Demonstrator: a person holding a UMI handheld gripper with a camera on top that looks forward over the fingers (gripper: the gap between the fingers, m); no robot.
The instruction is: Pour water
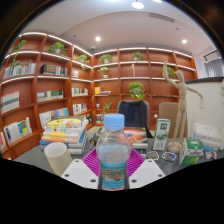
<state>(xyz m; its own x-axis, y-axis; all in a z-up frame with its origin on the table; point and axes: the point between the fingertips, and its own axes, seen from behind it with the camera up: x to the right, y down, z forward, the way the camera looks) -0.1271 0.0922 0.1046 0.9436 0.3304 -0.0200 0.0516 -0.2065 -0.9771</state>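
Tongs [113, 168] apparently gripping bottle [113, 152], cluttered table [40, 160], bookshelves [45, 85]

My only view rides on the gripper [113, 172], low over the table [30, 160], looking forward along its two fingers. A water bottle [113, 152] sits very close between them; wall bookshelves [45, 85] stand well beyond, faced almost square on.

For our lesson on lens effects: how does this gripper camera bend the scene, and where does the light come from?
Gripper view: fisheye distortion bows the bookshelves into curves; round ceiling lights give bright, even lighting with small glare spots; the water bottle between the jaws looms large and close, the gripper shut on it.
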